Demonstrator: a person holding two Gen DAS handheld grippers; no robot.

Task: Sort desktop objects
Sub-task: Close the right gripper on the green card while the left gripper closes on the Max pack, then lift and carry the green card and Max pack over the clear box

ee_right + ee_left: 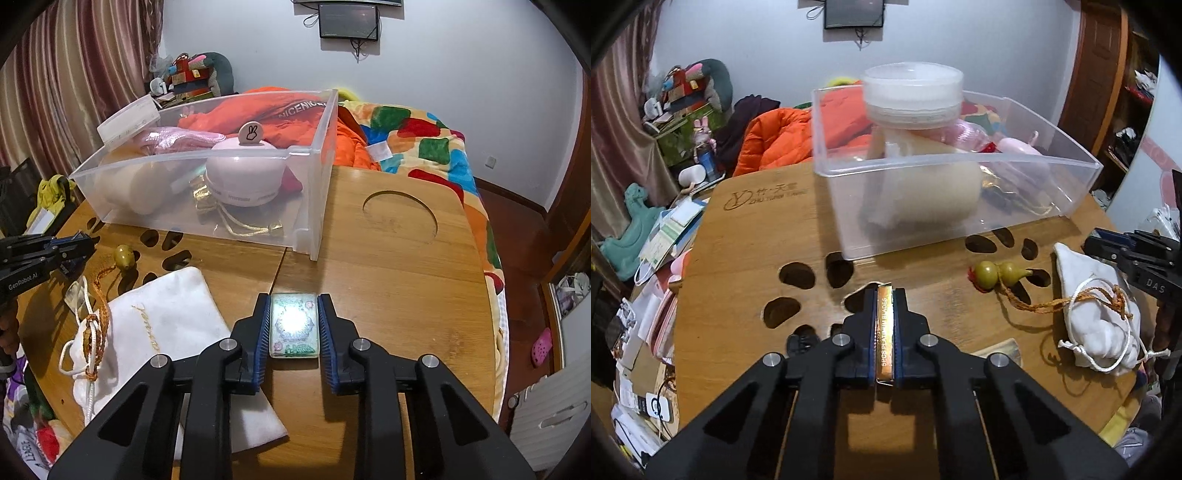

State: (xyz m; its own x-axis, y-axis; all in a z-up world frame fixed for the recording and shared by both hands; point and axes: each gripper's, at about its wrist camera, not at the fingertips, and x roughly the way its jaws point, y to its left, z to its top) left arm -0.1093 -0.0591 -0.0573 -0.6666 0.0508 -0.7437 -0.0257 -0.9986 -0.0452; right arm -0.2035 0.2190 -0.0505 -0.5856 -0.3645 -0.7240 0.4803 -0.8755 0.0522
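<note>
Both jaws clenched: left gripper on blade pack, right gripper on soap bar; lift straight, keep each centred between jaws, clear bin rim

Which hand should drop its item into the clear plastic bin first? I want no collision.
Probably left: its tongs grip the slim gold blade box right before the bin's near wall; the right tongs' glossy tile sits farther off.
</note>
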